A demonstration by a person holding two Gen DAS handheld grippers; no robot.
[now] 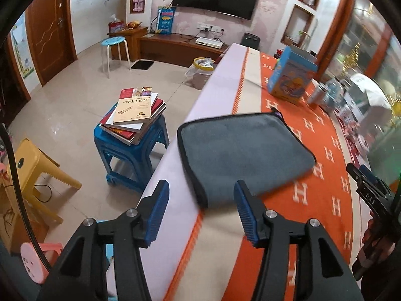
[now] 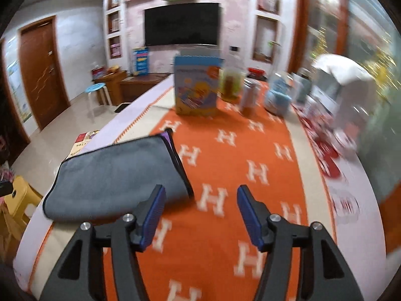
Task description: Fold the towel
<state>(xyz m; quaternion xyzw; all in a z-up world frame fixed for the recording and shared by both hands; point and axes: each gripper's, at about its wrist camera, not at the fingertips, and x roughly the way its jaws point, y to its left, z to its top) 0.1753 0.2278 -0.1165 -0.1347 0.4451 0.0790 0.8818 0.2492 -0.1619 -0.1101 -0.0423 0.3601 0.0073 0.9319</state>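
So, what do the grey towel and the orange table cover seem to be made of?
The grey towel looks like soft microfibre or fleece: matte, fuzzy nap, black stitched edging, thick rounded fold. The orange table cover looks like woven or knitted fabric, perhaps wool-like: matte, with white H figures in the weave and a stitched orange border. Blur leaves the exact fibre open.

Towel (image 1: 240, 150) lies on the tablecloth (image 1: 325, 150) — box (image 1: 290, 75) behind it.

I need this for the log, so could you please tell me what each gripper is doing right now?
Left gripper: open, holding nothing, above the near edge of the grey towel.
Right gripper: open, holding nothing.
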